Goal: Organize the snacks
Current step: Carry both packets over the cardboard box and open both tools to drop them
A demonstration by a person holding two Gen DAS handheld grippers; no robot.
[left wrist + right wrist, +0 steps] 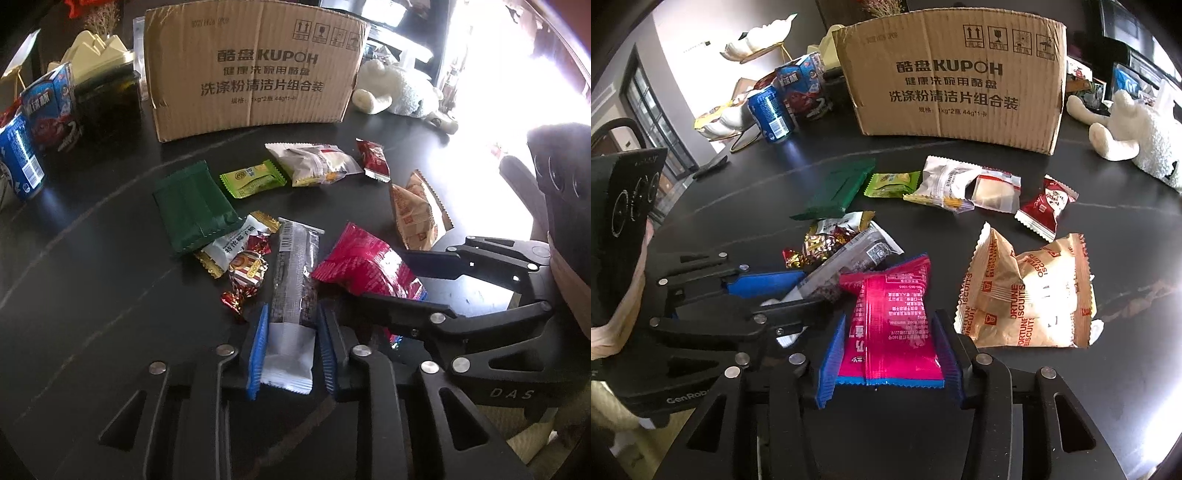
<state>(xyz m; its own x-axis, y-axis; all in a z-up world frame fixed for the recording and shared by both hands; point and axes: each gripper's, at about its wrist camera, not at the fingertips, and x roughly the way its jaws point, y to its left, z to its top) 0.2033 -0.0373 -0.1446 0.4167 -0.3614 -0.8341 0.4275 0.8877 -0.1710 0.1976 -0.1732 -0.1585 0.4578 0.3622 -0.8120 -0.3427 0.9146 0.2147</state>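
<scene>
Left claw point(291, 354) pinches grey bar point(295, 280); right claw point(890, 354) pinches pink packet point(890, 325) alongside.

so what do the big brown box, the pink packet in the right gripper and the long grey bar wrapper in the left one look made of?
Big brown box: corrugated cardboard, matte; ribbed face and creased, worn edges.
Pink packet between the right gripper pads: glossy plastic film, probably; shiny crinkles, serrated seal.
Long grey bar wrapper in the left gripper: thin film, partly clear, likely plastic; contents show through.

Both wrist views low, facing carton point(255, 74)
</scene>
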